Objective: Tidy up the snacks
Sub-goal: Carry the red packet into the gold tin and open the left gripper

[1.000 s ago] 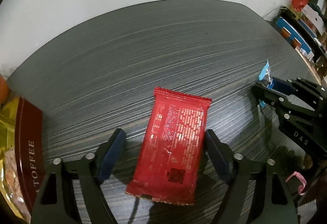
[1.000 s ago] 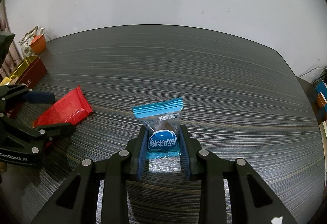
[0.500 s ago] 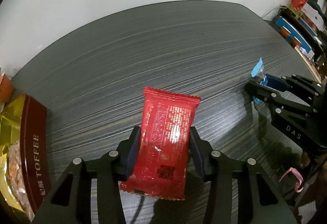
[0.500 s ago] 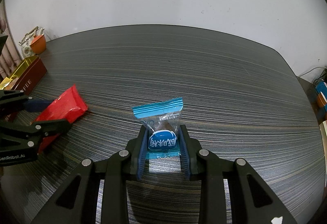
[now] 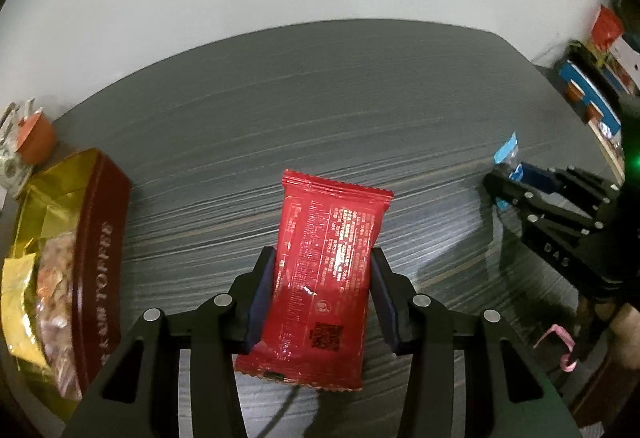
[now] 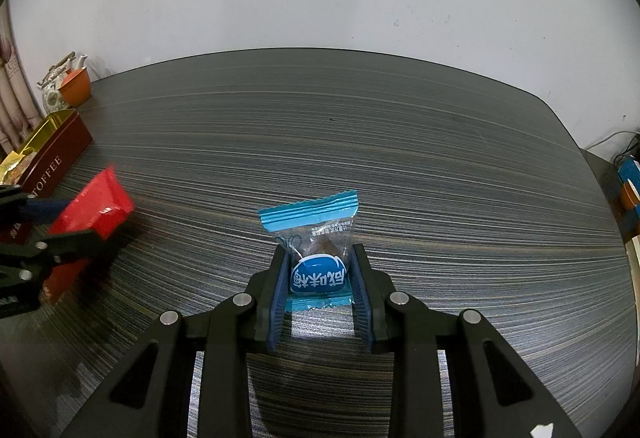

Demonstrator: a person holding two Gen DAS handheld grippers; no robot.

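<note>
My left gripper is shut on a red snack packet and holds it lifted above the dark striped table. The packet also shows in the right wrist view at the left. My right gripper is shut on a small blue-and-clear candy packet that rests on the table; it also shows in the left wrist view at the far right. A dark red toffee box with gold lining, holding wrapped sweets, stands left of the left gripper.
An orange cup and a patterned teapot stand at the table's far left corner behind the toffee box. Boxes and packets sit on a shelf beyond the table's right edge. A white wall lies behind.
My left gripper closed on the red packet and lifted it off the table, turning left toward the toffee box. The right gripper and the blue packet have not moved.
</note>
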